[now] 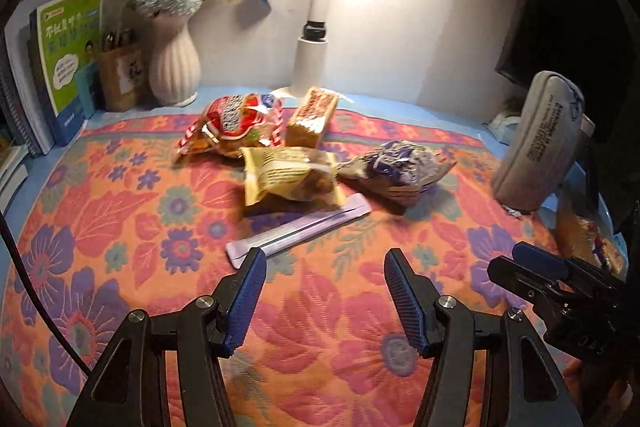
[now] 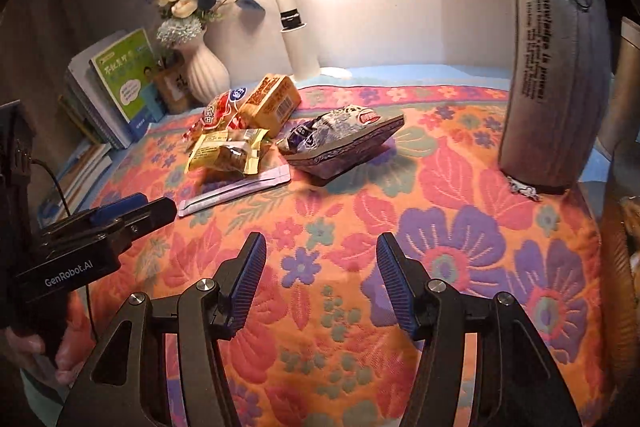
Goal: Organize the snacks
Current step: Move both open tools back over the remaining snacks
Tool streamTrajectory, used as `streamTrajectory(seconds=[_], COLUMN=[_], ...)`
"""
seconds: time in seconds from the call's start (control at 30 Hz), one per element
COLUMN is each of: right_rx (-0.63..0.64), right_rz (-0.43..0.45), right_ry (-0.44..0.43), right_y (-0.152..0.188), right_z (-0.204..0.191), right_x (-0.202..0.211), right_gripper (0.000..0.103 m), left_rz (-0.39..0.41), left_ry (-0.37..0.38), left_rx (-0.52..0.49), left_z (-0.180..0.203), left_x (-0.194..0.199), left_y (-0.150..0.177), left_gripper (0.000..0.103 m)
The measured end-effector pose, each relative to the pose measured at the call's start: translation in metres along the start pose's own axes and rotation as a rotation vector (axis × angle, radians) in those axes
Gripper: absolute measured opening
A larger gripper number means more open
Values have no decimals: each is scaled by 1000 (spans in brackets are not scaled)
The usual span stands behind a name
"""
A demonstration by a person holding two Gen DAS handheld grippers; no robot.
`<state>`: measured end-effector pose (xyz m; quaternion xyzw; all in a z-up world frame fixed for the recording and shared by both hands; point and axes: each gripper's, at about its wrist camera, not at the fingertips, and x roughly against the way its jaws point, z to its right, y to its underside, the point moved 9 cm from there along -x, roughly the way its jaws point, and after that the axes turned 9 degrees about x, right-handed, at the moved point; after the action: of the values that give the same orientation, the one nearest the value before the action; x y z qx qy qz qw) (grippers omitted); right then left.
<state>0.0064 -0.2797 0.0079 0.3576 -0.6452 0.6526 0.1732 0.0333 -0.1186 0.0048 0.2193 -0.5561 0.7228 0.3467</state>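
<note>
Several snacks lie in a cluster on the floral cloth (image 1: 120, 227): a red packet (image 1: 236, 125), a brown cracker pack (image 1: 312, 117), a yellow packet (image 1: 290, 175), a purple-grey packet (image 1: 400, 167) and a flat lilac sachet (image 1: 300, 233). My left gripper (image 1: 325, 255) hovers open just short of the sachet, nothing between its blue pads. My right gripper (image 2: 320, 239) is open over bare cloth, well short of the purple-grey packet (image 2: 340, 139) and the sachet (image 2: 236, 191). Each gripper shows in the other's view: the right gripper (image 1: 532, 267), the left gripper (image 2: 140, 207).
A white vase of flowers (image 1: 174, 67), upright books (image 1: 68, 55) and a lamp post (image 1: 312, 63) line the back. A grey pencil case (image 2: 560, 67) stands at the right. A wicker basket (image 2: 616, 247) with a packet inside sits at the right edge.
</note>
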Motion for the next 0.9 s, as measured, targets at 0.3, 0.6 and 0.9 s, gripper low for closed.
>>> streamTrajectory(seconds=[0.3,0.6,0.9], right_rx=[3,-48,-35], right_rz=[-26,-57,-78], right_ry=[-4,-42,-31], right_y=[6,13,16], right_z=[-3,4,1], right_x=[-28,-41,-46], right_gripper=[60,65,69], left_rz=[-14,-1,-2], left_ry=[-42,-38,-26], left_rx=[59,43,56], left_z=[-41,-37,-40], left_x=[-31,-29,-30], left_y=[15,17,16], left_gripper=[59,59,59])
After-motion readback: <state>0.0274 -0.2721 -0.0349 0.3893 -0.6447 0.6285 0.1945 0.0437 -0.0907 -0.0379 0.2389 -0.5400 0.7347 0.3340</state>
